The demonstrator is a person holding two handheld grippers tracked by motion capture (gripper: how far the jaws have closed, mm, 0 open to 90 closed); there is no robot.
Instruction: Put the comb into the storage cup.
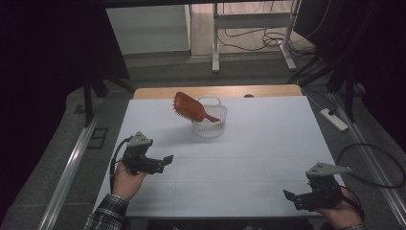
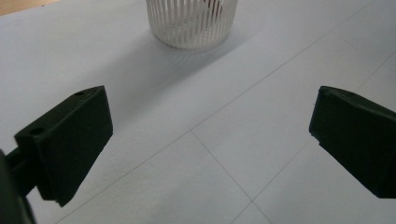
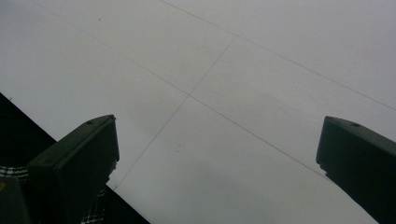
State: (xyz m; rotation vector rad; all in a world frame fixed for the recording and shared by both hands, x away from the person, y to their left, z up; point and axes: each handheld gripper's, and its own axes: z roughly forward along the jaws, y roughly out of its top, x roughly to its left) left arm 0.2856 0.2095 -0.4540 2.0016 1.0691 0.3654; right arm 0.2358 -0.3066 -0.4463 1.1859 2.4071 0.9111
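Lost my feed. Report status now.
Left gripper and right gripper open, empty, near table edge. Hairbrush handle-down in white basket. Nothing in the way.

Dim, dark-edged room; the white table (image 1: pixel 249 143) is softly lit, with a faint shadow beside the basket (image 2: pixel 191 23).

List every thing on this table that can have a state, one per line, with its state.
Reddish-brown wooden hairbrush: handle end in the basket, head leaning out over the rim, bristles down.
White slatted plastic basket: upright on the table, holding the hairbrush.
Left gripper: jaws wide apart, holding nothing, held near the white table top.
Right gripper: jaws wide apart, holding nothing, near the table's near edge.
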